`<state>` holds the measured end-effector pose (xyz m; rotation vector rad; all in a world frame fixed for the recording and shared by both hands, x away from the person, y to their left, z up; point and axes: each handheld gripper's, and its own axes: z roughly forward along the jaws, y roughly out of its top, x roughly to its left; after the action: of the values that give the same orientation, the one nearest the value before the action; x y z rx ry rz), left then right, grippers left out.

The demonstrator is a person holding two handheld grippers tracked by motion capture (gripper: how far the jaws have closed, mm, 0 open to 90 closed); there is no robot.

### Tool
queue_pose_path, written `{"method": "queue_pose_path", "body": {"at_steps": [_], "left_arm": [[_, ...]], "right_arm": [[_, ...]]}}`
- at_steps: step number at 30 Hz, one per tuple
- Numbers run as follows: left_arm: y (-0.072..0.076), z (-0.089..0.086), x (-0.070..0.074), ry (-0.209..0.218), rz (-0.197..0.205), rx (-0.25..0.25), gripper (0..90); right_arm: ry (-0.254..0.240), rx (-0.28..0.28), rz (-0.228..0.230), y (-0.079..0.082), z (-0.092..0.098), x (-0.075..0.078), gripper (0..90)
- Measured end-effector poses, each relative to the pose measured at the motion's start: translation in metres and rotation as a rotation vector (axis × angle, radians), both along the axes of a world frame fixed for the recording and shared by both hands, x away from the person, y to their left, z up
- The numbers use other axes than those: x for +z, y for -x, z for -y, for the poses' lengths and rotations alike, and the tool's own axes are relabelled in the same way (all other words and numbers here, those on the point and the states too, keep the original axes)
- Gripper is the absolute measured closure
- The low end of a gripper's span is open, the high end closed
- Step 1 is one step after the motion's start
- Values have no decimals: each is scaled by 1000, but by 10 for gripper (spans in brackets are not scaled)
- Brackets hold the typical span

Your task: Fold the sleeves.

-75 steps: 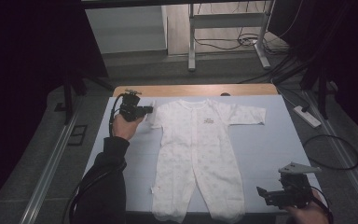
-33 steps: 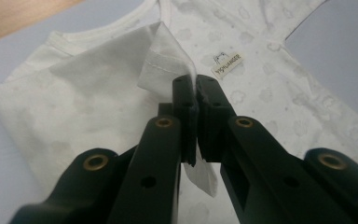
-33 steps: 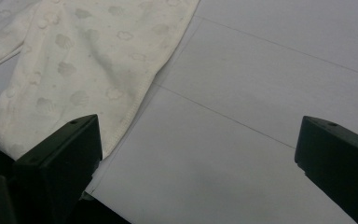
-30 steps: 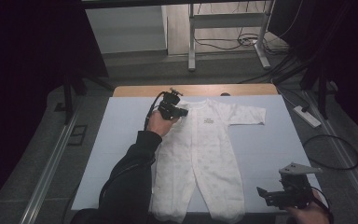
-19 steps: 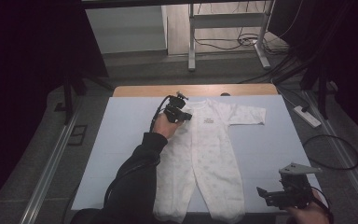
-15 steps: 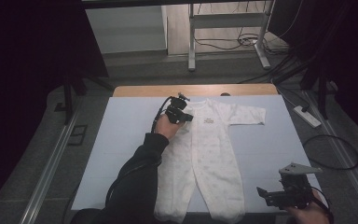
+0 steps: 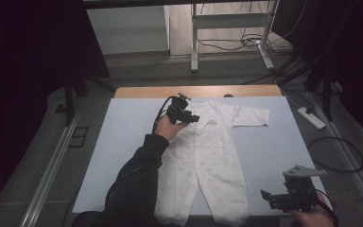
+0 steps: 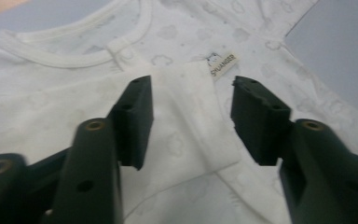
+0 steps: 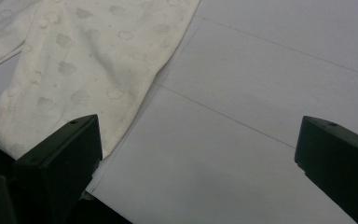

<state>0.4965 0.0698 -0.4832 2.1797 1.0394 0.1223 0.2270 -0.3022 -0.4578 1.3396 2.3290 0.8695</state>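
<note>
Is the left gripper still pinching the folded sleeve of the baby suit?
Apart. In the left gripper view the left gripper has just been opening; the folded sleeve lies between the jaws, clear of both.

A bench (image 7: 123, 156) covered in pale blue-grey sheeting — a strip of bare wood (image 7: 137, 91) showing along its far edge — carries a single white baby sleepsuit (image 7: 212, 161). The garment lies flat on its back, collar toward the far edge, legs toward the near one, one sleeve (image 7: 250, 116) spread out to the side and the other folded in over the chest. In the right gripper view, a faint seam (image 9: 242, 123) crosses the sheeting just beside the suit's foot (image 9: 65, 93) — where the covering's near edge meets darkness.
</note>
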Motion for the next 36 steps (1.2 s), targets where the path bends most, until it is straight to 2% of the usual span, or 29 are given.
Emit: {"method": "queue_pose_path", "body": {"at_steps": [1,6,7,11,12,14,15,19,23,25,29,34,36], "left_arm": [[0,-7,-1,-16,12,8,410],[-1,-25,-3,-18,21,42,275],[-1,-34,-4,-9,11,61,263],[0,-44,-5,11,8,75,210],[1,-46,-5,19,7,81,166],[3,-51,-4,27,8,84,149],[5,-54,-3,29,8,81,101],[8,-59,-2,5,10,73,60],[14,-67,-1,7,18,73,31],[20,-72,0,-9,45,71,13],[29,-77,1,-29,70,59,0],[36,-84,2,-29,83,56,0],[41,-89,2,-15,90,61,0]], "right_arm": [[0,-1,0,0,0,0,8],[2,0,-1,0,0,0,8],[2,1,-2,0,0,0,8],[3,1,-3,0,-1,0,8],[3,0,-3,-1,-1,0,8],[3,0,-3,0,-1,0,8],[3,0,-1,0,-1,0,8],[1,1,0,0,0,0,6],[-2,1,1,0,0,0,4],[-1,1,1,0,0,0,3],[-4,0,3,0,0,0,0],[-8,2,6,0,0,1,0],[-12,2,7,0,0,1,0]]}}
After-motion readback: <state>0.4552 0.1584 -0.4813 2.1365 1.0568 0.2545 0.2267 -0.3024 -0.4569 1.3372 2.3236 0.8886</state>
